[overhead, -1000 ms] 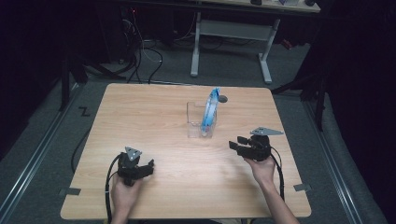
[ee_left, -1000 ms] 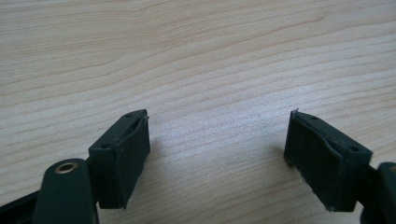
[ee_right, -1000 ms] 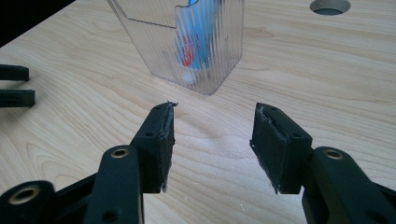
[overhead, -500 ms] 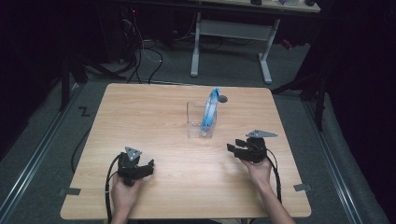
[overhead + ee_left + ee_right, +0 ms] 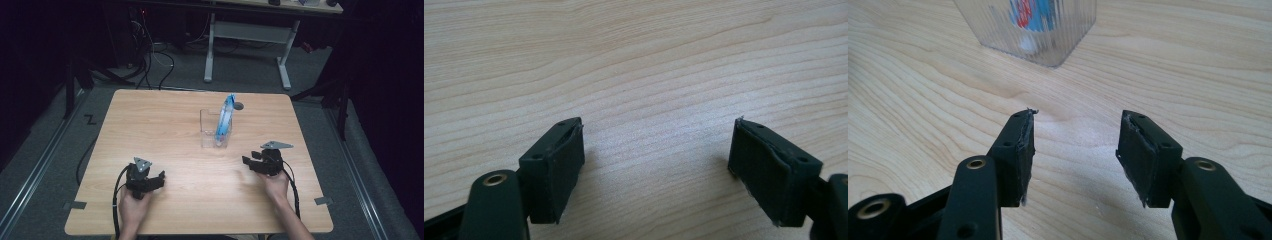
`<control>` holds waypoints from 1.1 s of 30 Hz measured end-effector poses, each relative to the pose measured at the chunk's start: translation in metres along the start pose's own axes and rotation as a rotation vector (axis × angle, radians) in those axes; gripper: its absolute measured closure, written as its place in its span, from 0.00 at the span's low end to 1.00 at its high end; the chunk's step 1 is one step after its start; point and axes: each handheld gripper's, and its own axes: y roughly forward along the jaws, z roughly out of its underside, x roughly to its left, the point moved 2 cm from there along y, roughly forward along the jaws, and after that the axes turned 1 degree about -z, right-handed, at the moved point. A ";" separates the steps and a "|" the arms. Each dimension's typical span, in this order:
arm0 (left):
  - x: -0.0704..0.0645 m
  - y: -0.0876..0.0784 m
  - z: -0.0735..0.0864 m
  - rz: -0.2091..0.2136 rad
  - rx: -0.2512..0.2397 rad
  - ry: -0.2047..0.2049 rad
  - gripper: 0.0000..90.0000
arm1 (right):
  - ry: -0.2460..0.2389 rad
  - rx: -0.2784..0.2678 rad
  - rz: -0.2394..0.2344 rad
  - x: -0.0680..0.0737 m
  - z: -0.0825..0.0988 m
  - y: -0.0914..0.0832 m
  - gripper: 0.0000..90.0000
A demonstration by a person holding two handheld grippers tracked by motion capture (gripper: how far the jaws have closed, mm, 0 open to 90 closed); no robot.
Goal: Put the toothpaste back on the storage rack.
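A light wooden table (image 5: 165, 120) is seen from above, standing on a grey floor, with a pale desk frame (image 5: 247, 37) beyond its far edge.

At the near left of the table, the left gripper (image 5: 159, 177) is held low over the wood by the person's left hand (image 5: 132, 207), and a black cable is looped back from it toward the table's near edge. In the left gripper view, the left gripper (image 5: 656, 170) is shown with its two black jaws spread wide apart, nothing between them but bare wood grain; it is released.

Near the middle of the table, slightly toward the far side, a clear plastic holder (image 5: 210, 130) is stood upright, and a blue-and-white tube-like item (image 5: 225, 117) is leaned in its right part, its top rising above the rim. What the item is cannot be told.

At the near right, the right gripper (image 5: 247, 161) is held by the person's right hand (image 5: 275, 185), its jaws pointed left, apart from the holder. In the right gripper view, the right gripper (image 5: 1075, 155) is seen with jaws parted and empty, so it too is released, while the clear plastic holder (image 5: 1058, 35) is seen just ahead of the jaw tips, with blue, red and white shapes blurred inside it.
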 end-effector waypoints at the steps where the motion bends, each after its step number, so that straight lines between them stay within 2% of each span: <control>1: 0.000 0.000 0.000 0.000 0.000 0.000 0.25 | -0.003 0.002 0.002 -0.001 0.001 0.001 0.54; 8: 0.000 0.000 0.000 0.000 0.000 0.000 0.25 | 0.001 0.030 0.013 -0.002 0.007 0.009 0.54; 19: 0.000 0.000 0.000 0.000 0.000 0.000 0.25 | 0.004 0.045 0.010 -0.002 0.010 0.016 0.53; 26: 0.000 0.000 0.000 0.000 -0.001 -0.001 0.25 | -0.002 0.060 0.034 -0.003 0.013 0.023 0.53; 33: 0.000 0.000 0.000 0.000 -0.002 -0.002 0.25 | -0.077 0.050 0.089 0.001 0.013 0.027 0.53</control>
